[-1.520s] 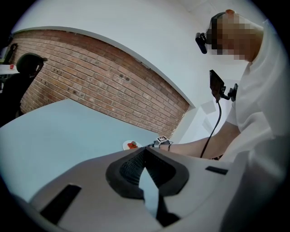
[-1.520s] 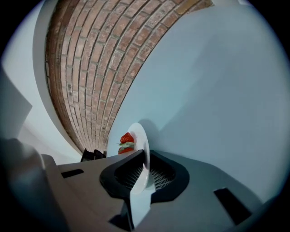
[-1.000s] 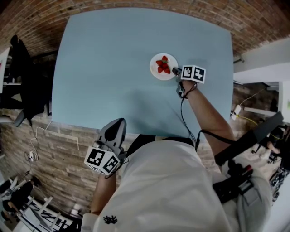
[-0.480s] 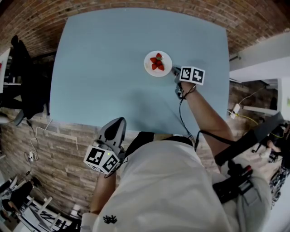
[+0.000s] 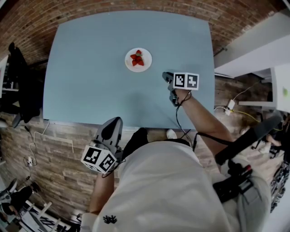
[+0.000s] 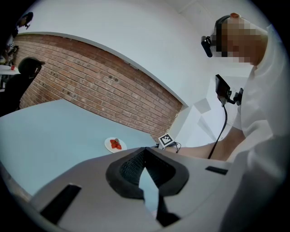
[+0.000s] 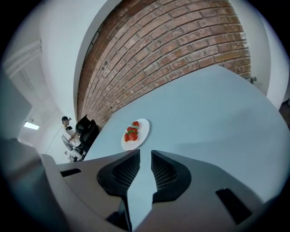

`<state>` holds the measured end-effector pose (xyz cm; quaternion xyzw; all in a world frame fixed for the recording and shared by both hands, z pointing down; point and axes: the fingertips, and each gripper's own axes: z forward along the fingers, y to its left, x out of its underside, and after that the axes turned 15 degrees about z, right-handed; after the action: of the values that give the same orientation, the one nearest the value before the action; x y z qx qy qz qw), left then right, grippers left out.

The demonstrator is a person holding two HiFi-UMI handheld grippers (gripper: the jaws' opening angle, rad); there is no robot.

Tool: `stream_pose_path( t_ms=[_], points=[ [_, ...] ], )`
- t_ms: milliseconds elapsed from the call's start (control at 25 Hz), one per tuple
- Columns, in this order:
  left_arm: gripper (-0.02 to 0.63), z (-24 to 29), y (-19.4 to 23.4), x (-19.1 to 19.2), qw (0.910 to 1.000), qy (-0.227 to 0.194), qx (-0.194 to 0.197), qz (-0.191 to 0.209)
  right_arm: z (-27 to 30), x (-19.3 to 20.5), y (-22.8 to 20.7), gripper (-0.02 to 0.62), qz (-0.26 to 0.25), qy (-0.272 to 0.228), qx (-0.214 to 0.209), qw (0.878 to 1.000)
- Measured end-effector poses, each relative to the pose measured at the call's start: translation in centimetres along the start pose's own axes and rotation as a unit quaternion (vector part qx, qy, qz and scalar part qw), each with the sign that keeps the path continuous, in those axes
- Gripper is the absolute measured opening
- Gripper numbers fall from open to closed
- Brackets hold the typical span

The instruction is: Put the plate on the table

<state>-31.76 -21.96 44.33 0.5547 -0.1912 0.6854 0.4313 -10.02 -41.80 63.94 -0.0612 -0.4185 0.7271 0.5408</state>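
Observation:
A small white plate (image 5: 138, 60) with red strawberries lies flat on the light blue table (image 5: 86, 77), a little beyond its middle. My right gripper (image 5: 166, 76) hovers over the table to the right of the plate and nearer to me, a clear gap away. It is open and holds nothing. In the right gripper view the plate (image 7: 135, 134) lies ahead of the slightly parted pads (image 7: 127, 168), off to the left. My left gripper (image 5: 115, 121) hangs shut and empty off the table's near edge. The left gripper view shows the plate (image 6: 115, 145) far ahead.
A brick wall (image 5: 136, 7) runs behind the table. A black chair with dark clothing (image 5: 20, 86) stands at the table's left side. A white wall or cabinet (image 5: 253, 45) sits to the right. Cables (image 5: 231, 106) lie on the brick floor near the table's right corner.
My right gripper has let go of the plate and drawn back toward me and to the right. The plate stays on the table. The left gripper has hardly moved.

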Motion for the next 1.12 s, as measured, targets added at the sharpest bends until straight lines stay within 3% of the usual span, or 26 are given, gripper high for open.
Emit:
stream_pose_path(
  t_ms=[200, 320, 480, 1120],
  points=[
    [0.002, 0.8, -4.9, 0.5, 0.9999, 0.0, -0.006, 0.011, -5.5, 3.0, -0.4, 0.08, -0.03, 0.031, -0.043, 0.998],
    [0.002, 1.3, -7.7, 0.4, 0.9998, 0.003, -0.012, 0.017, -9.2, 4.2, -0.8, 0.016, -0.048, 0.042, -0.066, 0.996],
    [0.002, 1.6, -11.0, 1.0, 0.9999, -0.002, -0.017, 0.002, -14.3, 6.7, -1.2, 0.008, -0.07, 0.07, -0.093, 0.991],
    [0.002, 1.8, -20.4, 2.9, 0.9989, 0.003, -0.047, -0.002, -29.3, 11.6, -0.3, 0.008, -0.226, 0.119, -0.18, 0.95]
  ],
)
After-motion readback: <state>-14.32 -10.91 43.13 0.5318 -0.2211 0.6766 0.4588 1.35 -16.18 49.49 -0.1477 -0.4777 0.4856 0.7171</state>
